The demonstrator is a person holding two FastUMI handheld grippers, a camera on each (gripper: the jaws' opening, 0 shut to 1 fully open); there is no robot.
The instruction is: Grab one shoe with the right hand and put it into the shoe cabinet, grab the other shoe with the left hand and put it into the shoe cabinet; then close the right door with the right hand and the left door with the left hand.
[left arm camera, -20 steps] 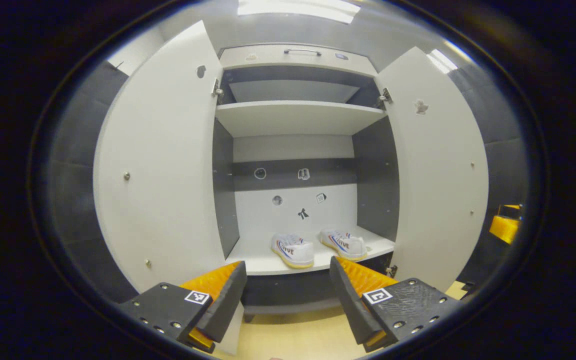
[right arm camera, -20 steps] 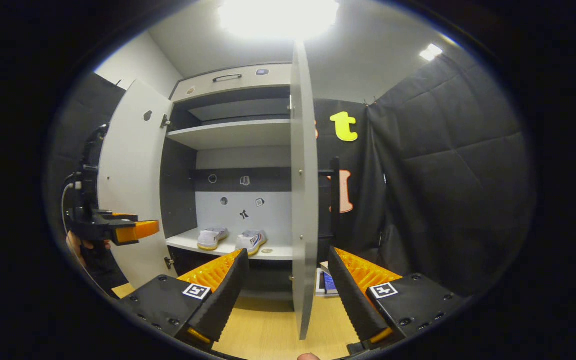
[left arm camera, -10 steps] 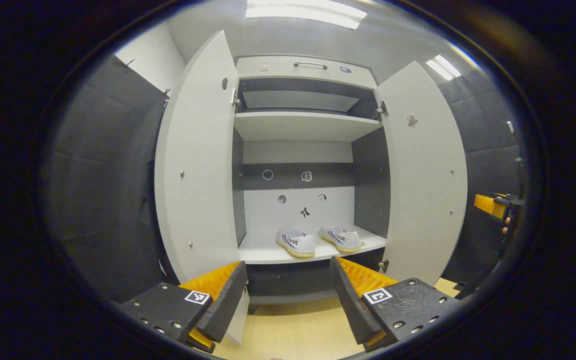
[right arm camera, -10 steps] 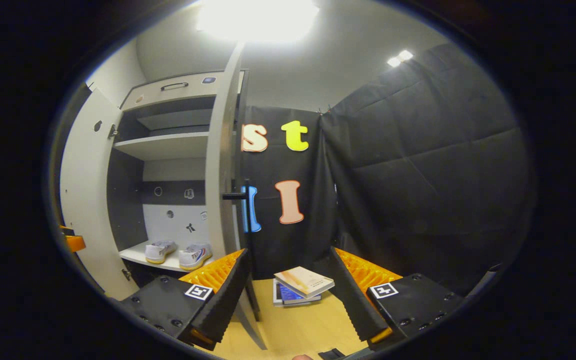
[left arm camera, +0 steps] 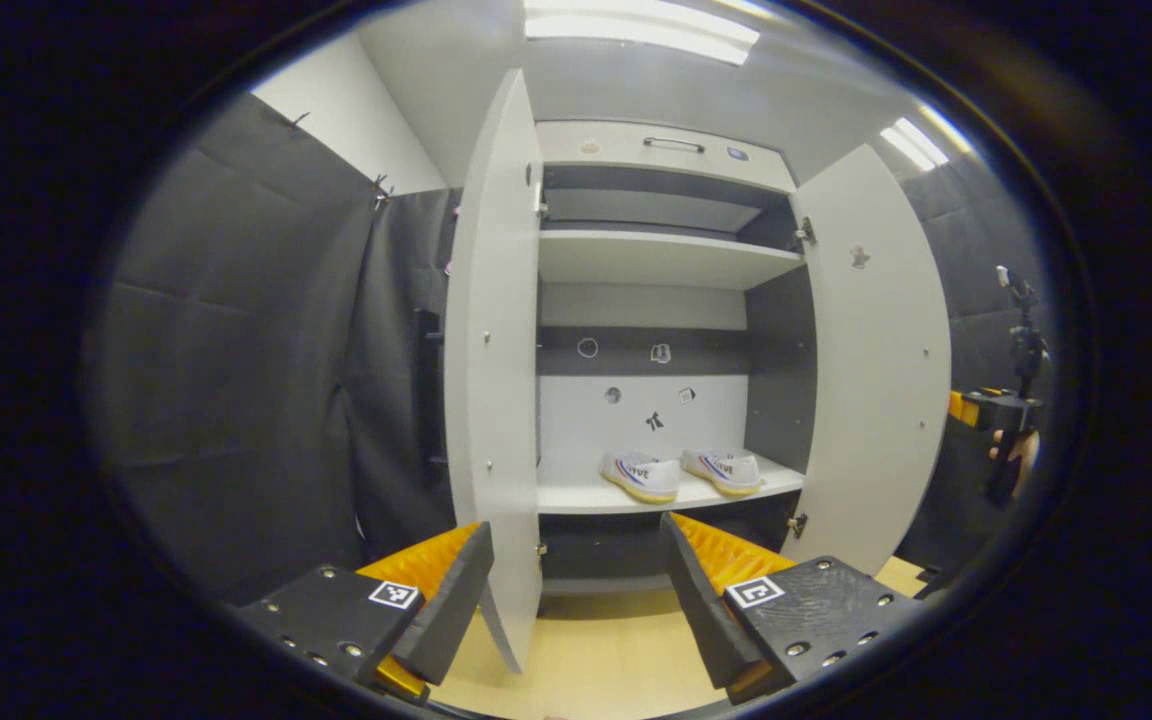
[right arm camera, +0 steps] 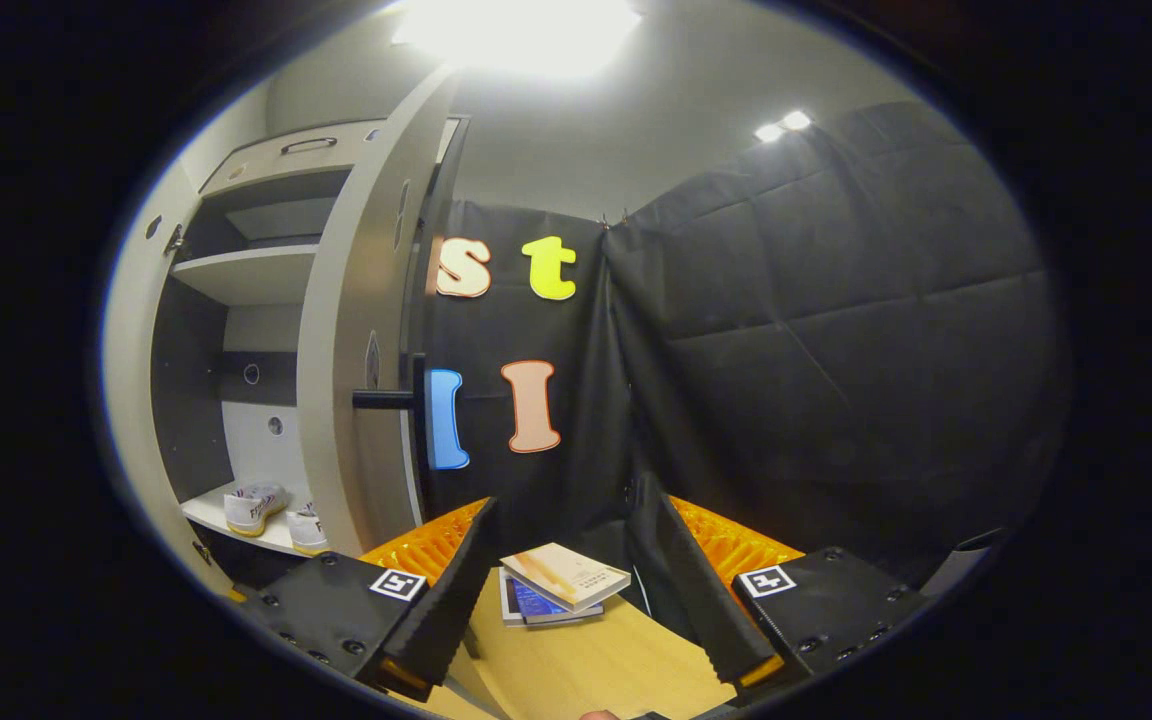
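Left gripper view: we see both shoes on the cabinet's lower shelf, both doors open, left gripper and right gripper fingers apart holding nothing; a careless push could slam the right door; shoe lettering unreadable.

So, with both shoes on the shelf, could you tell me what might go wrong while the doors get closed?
The right hand-held gripper is open beside the right door, whose handle could catch a finger. The books on the floor lie near it. The left door stands between the left hand-held gripper's fingers.
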